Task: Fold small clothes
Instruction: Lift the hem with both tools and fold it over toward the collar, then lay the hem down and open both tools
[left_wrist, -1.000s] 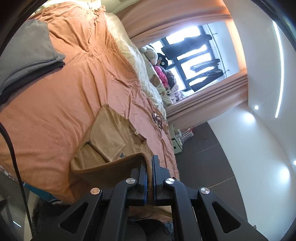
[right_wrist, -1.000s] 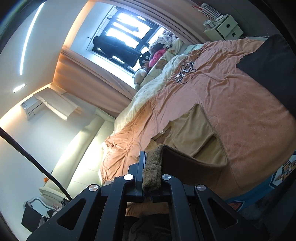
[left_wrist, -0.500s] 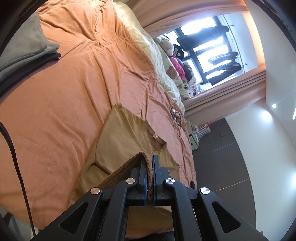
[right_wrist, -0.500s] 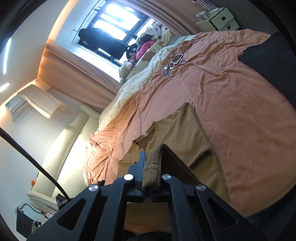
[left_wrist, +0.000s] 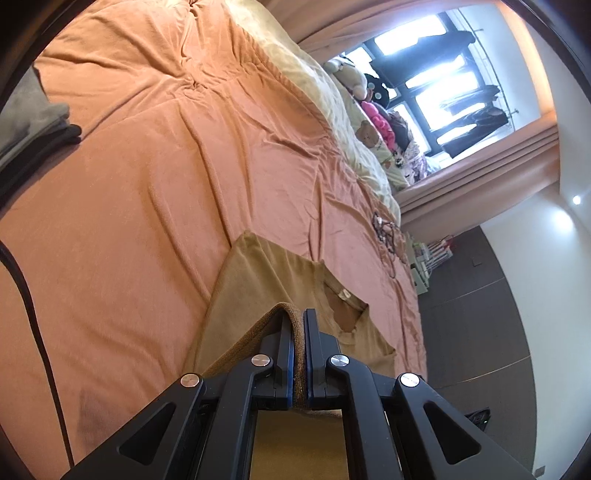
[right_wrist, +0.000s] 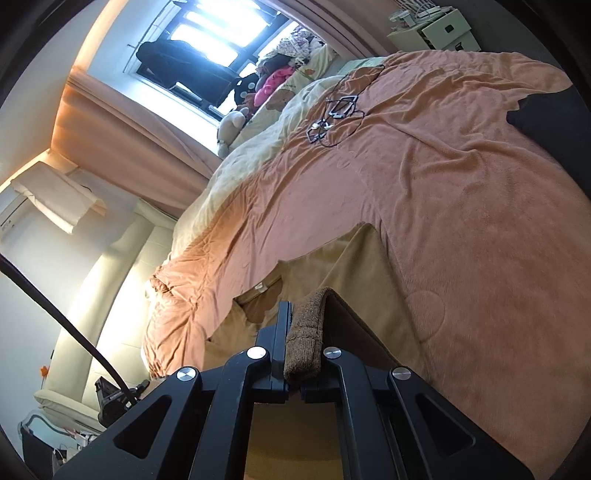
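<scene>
Right now the left gripper (left_wrist: 298, 325) and right gripper (right_wrist: 303, 317) are each clenching a corner of the tan shirt's ribbed hem (left_wrist: 284, 308), holding it raised above the shirt body. Beyond them the tan shirt (left_wrist: 269, 273) is lying spread near the bed's near edge, collar (left_wrist: 343, 295) toward the window, so the first lengthwise fold is looking half made, with hem not yet laid down. Farther off, folded grey clothes (left_wrist: 29, 122) are sitting by the bed's left edge.

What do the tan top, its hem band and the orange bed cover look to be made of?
Tan top: soft matte jersey, probably cotton; it drapes without shine.
Hem band: thicker ribbed knit; fine ribs show where the right gripper pinches it.
Bed cover: fuzzy fleece or terry, likely; short nap, soft wrinkles.
Left gripper: black, matte, plastic-looking arms with metal bolts.
</scene>
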